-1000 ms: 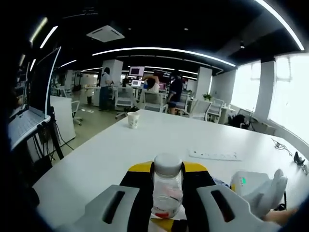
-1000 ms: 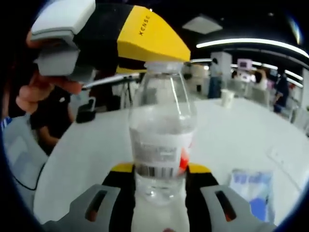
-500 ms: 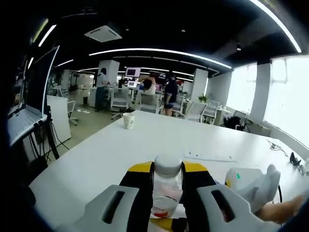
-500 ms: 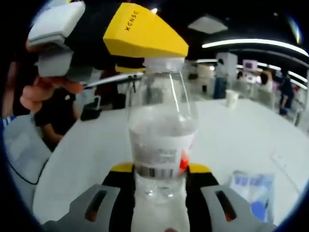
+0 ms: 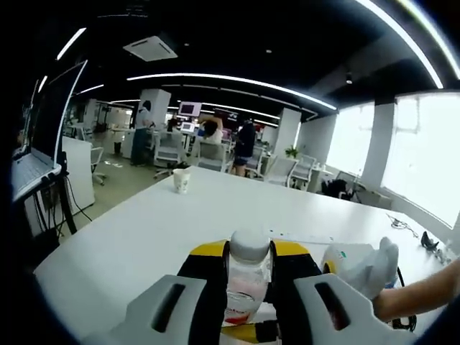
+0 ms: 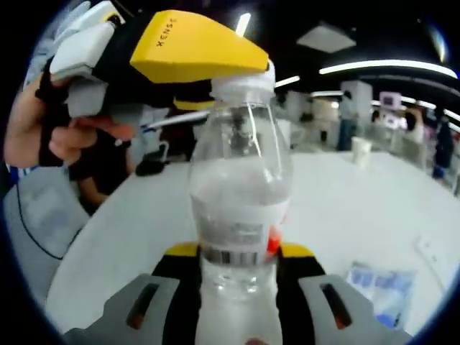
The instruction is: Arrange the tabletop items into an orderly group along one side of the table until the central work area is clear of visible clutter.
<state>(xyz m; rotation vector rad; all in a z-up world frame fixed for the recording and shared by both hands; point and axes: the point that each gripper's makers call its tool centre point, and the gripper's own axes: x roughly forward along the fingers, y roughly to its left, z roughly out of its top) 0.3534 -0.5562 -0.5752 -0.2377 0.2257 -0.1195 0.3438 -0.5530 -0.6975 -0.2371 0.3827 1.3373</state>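
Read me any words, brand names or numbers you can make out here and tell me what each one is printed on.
"XENSE": on the yellow pad of the left claw, seen in the right gripper view at the bottle's cap.
Bottle label: a barcode and small print, too blurred to read.
Blue and white packet on the table: print too blurred to read.
Far monitors in the left gripper view: too small to read.
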